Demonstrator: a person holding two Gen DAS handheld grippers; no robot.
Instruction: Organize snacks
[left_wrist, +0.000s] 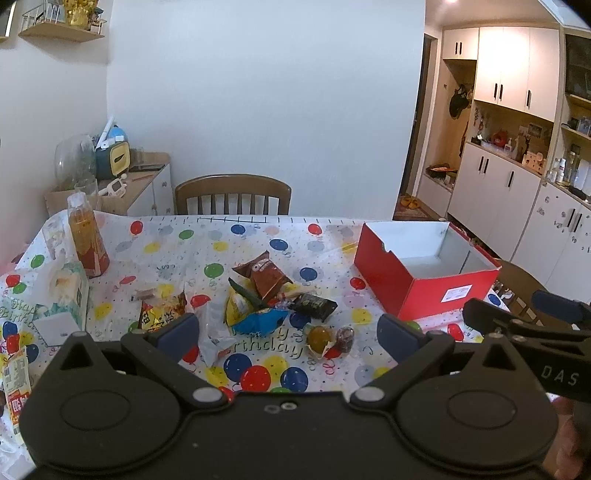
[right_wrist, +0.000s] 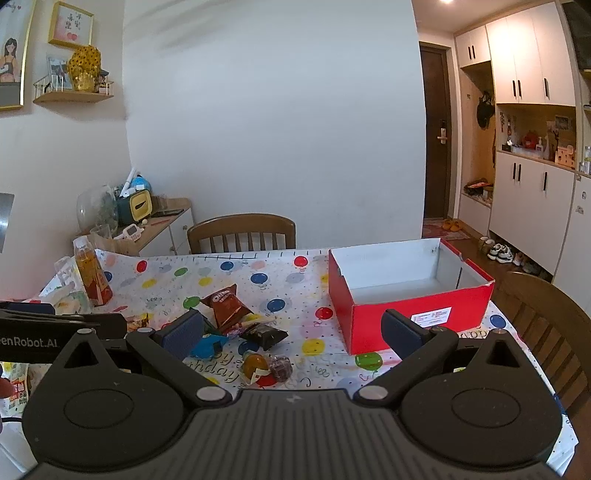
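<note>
**Snacks heaped mid-bench, red box standing empty**

While both tools hang above the near edge of the bench (left_wrist: 258, 236), neither holds anything. The left hand-held gripper (left_wrist: 288, 332) has its jaws spread wide, the blue pads well apart, with the snack pile showing between them. The right hand-held gripper (right_wrist: 291, 332) is just as wide, its jaws framing the snacks on one side and the box on the other.

A loose pile of snacks (left_wrist: 273, 299) lies at the middle of the balloon-print cloth: a brown Oreo packet (left_wrist: 264, 275) on top, a yellow packet (left_wrist: 238, 304) and a blue packet (left_wrist: 260, 323) beneath it, a black packet (left_wrist: 314, 305) to the right. Just in front of the pile sit two round wrapped sweets, one amber (left_wrist: 319, 338) and one dark (left_wrist: 345, 338), touching each other. Another yellow snack bag (left_wrist: 162, 314) lies to the left, apart from the pile.

The red box (left_wrist: 424, 291) stands open on the right part of the bench, its white inside empty. At the left edge an orange drink bottle (left_wrist: 86, 240) stands upright beside a tissue pack (left_wrist: 62, 291). A wooden chair (left_wrist: 232, 194) stands at the far side.
</note>
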